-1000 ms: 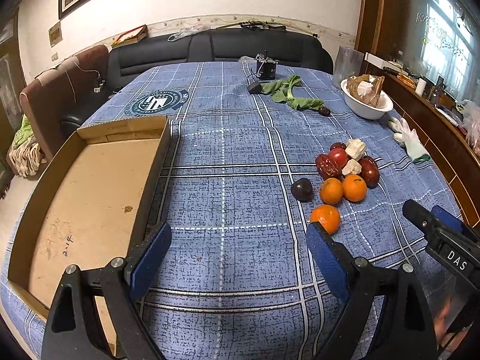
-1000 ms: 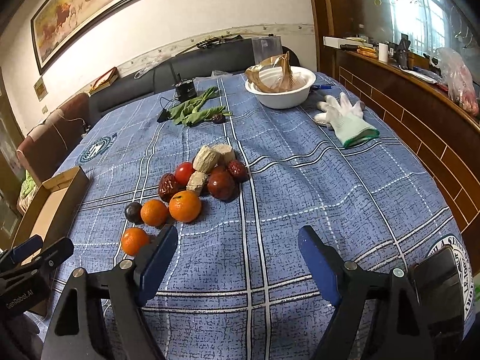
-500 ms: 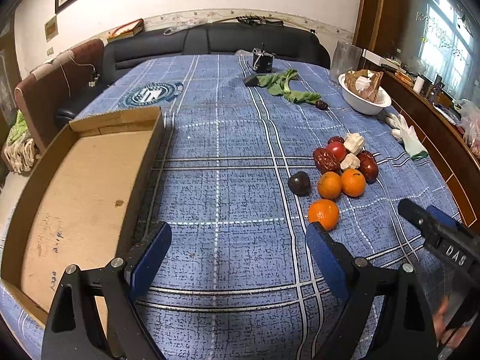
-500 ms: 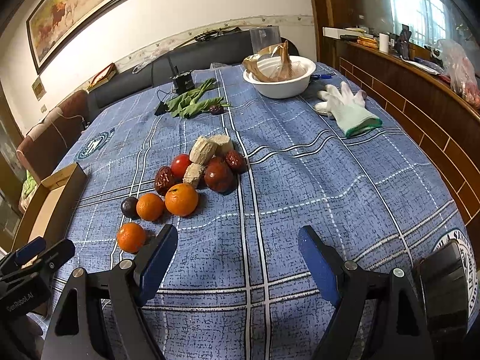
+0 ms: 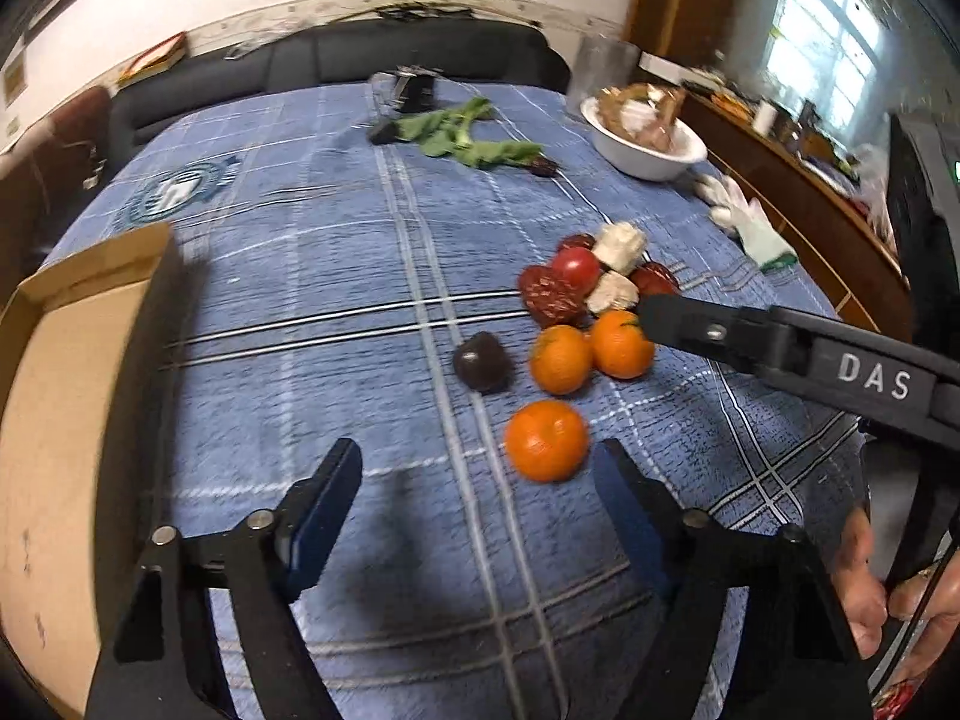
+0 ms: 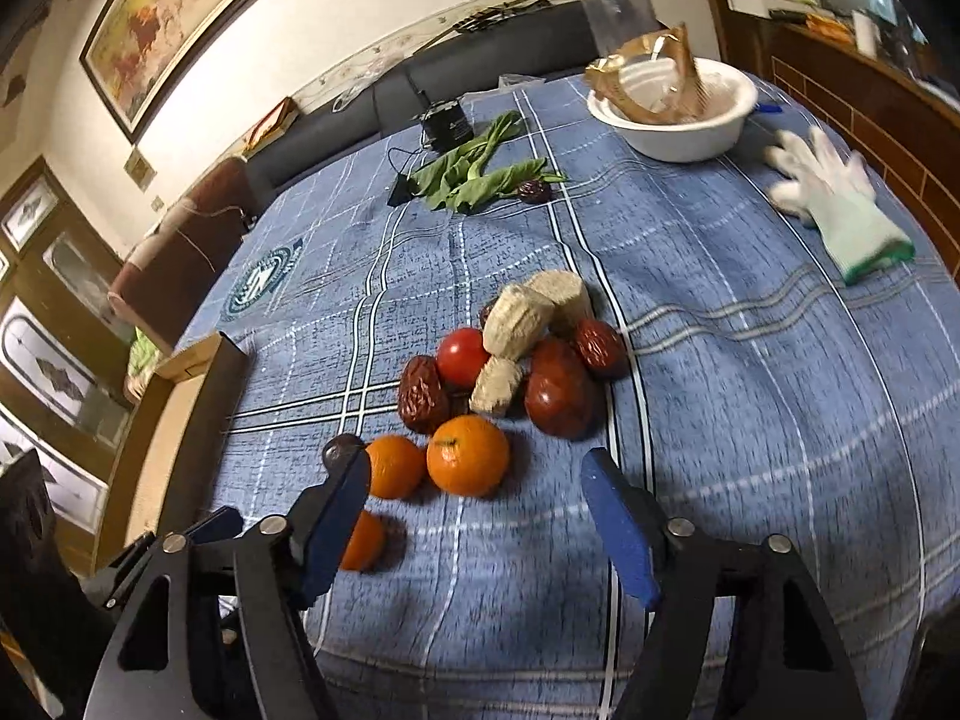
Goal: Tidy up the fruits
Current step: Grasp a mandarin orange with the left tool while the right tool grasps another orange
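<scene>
Left gripper (image 5: pixel 477 474) spread wide, nothing between the fingers; lone orange (image 5: pixel 546 440) sits just beyond its right fingertip, toward 1 o'clock. Right gripper (image 6: pixel 474 480) also spread and empty, fingers framing the front of the fruit pile; largest orange (image 6: pixel 468 455) lies at 12 o'clock, just past the tips. Pile on the blue plaid tablecloth (image 6: pixel 750 420): tomato (image 6: pixel 462 357), red dates (image 6: pixel 561 396), dark plum (image 5: pixel 481 361), pale chunks (image 6: pixel 517 321). Cardboard box (image 5: pixel 66 396) at 9 o'clock in the left view. White bowl (image 6: pixel 678 135), greens (image 6: pixel 474 174), glove (image 6: pixel 840 204) farther back.
</scene>
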The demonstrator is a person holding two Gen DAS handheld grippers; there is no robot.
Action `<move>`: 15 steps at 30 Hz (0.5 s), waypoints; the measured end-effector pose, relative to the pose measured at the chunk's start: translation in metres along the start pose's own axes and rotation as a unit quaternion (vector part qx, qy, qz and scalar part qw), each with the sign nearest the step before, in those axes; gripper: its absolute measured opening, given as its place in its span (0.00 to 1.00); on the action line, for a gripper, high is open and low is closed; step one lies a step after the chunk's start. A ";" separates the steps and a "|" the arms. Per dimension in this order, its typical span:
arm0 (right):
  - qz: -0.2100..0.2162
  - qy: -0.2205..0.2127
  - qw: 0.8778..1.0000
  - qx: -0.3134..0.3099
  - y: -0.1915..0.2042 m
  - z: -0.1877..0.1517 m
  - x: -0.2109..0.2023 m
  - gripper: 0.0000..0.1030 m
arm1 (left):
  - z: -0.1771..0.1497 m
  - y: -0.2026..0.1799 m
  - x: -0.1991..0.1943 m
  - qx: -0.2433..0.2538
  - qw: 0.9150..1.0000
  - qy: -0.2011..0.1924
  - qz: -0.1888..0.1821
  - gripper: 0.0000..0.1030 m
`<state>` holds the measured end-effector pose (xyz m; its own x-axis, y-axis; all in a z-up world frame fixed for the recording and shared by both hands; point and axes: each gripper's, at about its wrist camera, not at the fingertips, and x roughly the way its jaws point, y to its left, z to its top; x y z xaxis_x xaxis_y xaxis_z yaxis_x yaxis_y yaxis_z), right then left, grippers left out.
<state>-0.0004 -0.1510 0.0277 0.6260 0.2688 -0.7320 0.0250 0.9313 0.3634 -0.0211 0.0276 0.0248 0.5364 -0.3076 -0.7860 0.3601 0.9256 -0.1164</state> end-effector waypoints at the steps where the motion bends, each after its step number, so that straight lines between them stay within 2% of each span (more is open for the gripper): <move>1: 0.003 0.006 1.000 -0.002 0.000 0.001 0.003 0.67 | 0.001 -0.003 0.006 0.006 1.000 0.006 -0.006 0.68; 3: 0.000 0.014 1.000 -0.005 0.002 0.001 0.010 0.62 | 0.001 -0.004 0.017 0.007 1.000 0.023 -0.018 0.62; 5: -0.002 0.021 1.000 -0.006 0.001 0.001 0.015 0.58 | 0.003 -0.008 0.021 0.016 1.000 0.019 -0.014 0.62; 10: -0.003 0.028 1.000 -0.011 0.003 0.002 0.025 0.58 | 0.007 -0.011 0.026 0.018 1.000 0.017 -0.015 0.62; 11: -0.003 0.027 1.000 -0.012 0.004 0.003 0.026 0.56 | 0.006 -0.012 0.026 0.023 1.000 0.014 -0.012 0.56; 12: -0.005 0.025 1.000 -0.015 0.005 0.003 0.026 0.53 | 0.005 -0.014 0.026 0.029 1.000 0.010 -0.004 0.43; 13: -0.006 0.024 1.000 -0.017 0.005 0.003 0.025 0.45 | 0.005 -0.014 0.026 0.033 0.999 0.008 -0.002 0.34; 14: -0.006 0.024 1.000 -0.018 0.005 0.004 0.025 0.37 | 0.006 -0.014 0.026 0.032 0.999 0.008 -0.007 0.28; 15: -0.007 0.025 1.000 -0.018 0.005 0.004 0.025 0.36 | 0.006 -0.013 0.025 0.027 1.000 0.009 -0.013 0.28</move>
<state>0.0186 -0.1409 0.0138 0.5864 0.2667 -0.7648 0.0056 0.9429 0.3331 -0.0076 0.0067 0.0099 0.5130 -0.3276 -0.7934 0.4151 0.9037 -0.1047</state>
